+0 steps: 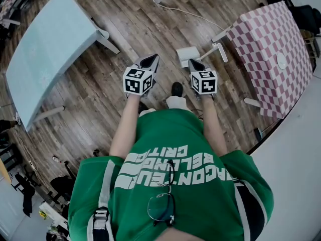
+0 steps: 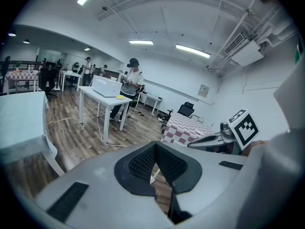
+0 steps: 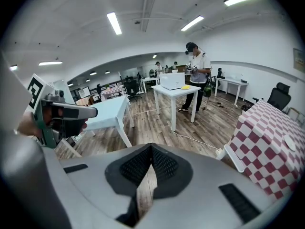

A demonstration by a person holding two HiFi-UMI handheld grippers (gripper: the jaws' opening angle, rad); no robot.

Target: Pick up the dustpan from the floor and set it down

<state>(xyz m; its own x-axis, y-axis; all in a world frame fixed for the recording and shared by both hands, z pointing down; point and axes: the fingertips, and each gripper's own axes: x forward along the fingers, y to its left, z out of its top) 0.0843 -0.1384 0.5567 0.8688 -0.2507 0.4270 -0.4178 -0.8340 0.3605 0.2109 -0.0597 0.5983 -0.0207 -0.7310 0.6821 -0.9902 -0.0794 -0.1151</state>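
Observation:
A white, scoop-shaped thing that looks like the dustpan (image 1: 188,54) lies on the wooden floor just ahead of the person's feet. My left gripper (image 1: 150,61) hangs to its left and my right gripper (image 1: 195,64) just beside its near right corner, both above the floor and pointing forward and down. In the left gripper view the left gripper (image 2: 155,146) has its jaws together with nothing between them. In the right gripper view the right gripper (image 3: 151,147) is likewise shut and empty. Neither touches the white thing.
A light blue table (image 1: 45,49) stands to the left and a table with a pink checked cloth (image 1: 273,54) to the right, its white legs close to the dustpan. A white cable (image 1: 175,9) runs across the floor ahead. A person (image 3: 194,75) stands at a far white table.

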